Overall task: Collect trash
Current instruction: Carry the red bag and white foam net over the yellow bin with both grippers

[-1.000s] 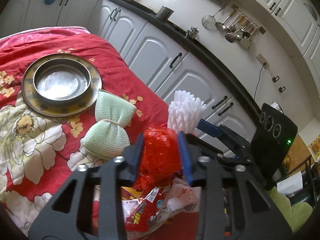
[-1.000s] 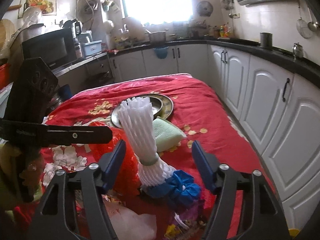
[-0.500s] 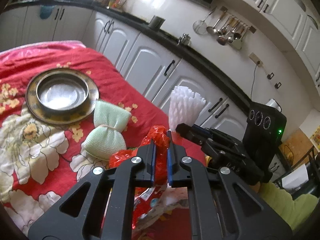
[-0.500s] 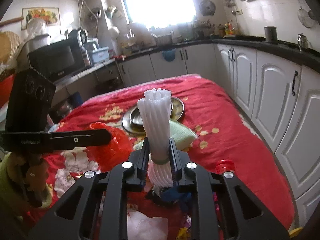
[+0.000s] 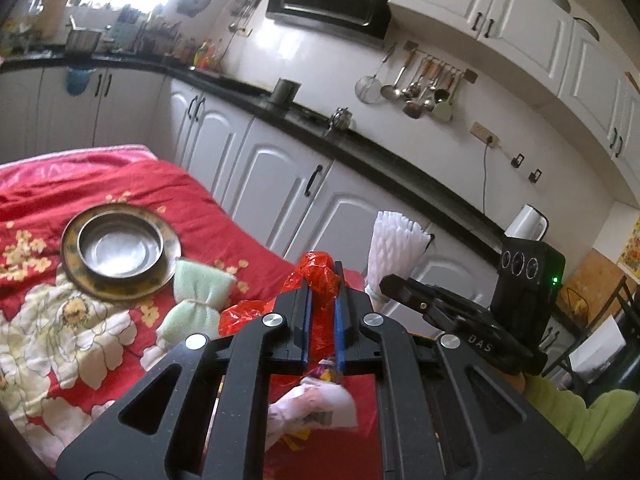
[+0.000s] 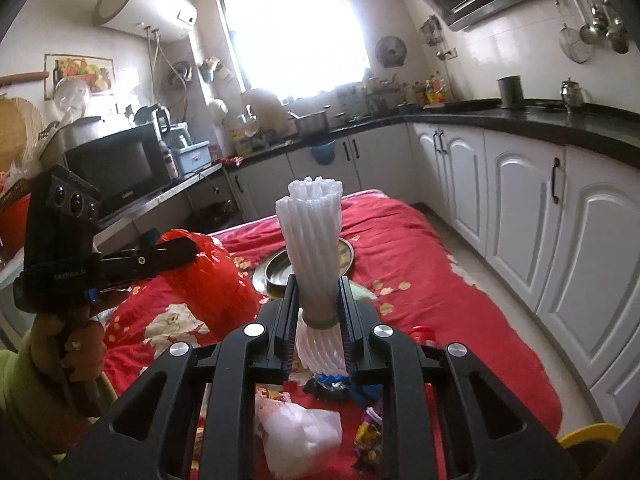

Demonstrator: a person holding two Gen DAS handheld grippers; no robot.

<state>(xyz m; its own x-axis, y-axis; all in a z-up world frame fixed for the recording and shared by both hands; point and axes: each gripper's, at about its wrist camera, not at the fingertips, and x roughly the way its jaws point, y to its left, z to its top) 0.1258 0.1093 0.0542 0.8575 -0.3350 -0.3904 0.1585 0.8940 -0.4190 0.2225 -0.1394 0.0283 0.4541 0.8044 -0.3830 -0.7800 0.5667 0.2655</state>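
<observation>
My left gripper (image 5: 322, 276) is shut on a crumpled red plastic bag (image 5: 318, 280), lifted above the table; the same red bag (image 6: 208, 272) hangs from it in the right wrist view. My right gripper (image 6: 318, 292) is shut on a white foam net sleeve (image 6: 314, 232) bound by a green band, held upright off the table. That foam sleeve (image 5: 394, 248) shows to the right in the left wrist view. Below the grippers lie wrappers (image 6: 368, 436), a white plastic wad (image 6: 304, 436) and a blue scrap (image 6: 340, 388).
A red flowered cloth (image 5: 52, 344) covers the table. A steel bowl on a round plate (image 5: 120, 248) and a green foam net bundle (image 5: 196, 304) sit on it. A red bottle cap (image 6: 422, 334) lies near the right edge. White cabinets (image 6: 560, 240) run along the right.
Both grippers closed, the left on the red bag, the right on the foam sleeve. Both then rose off the table, carrying their loads upward.
</observation>
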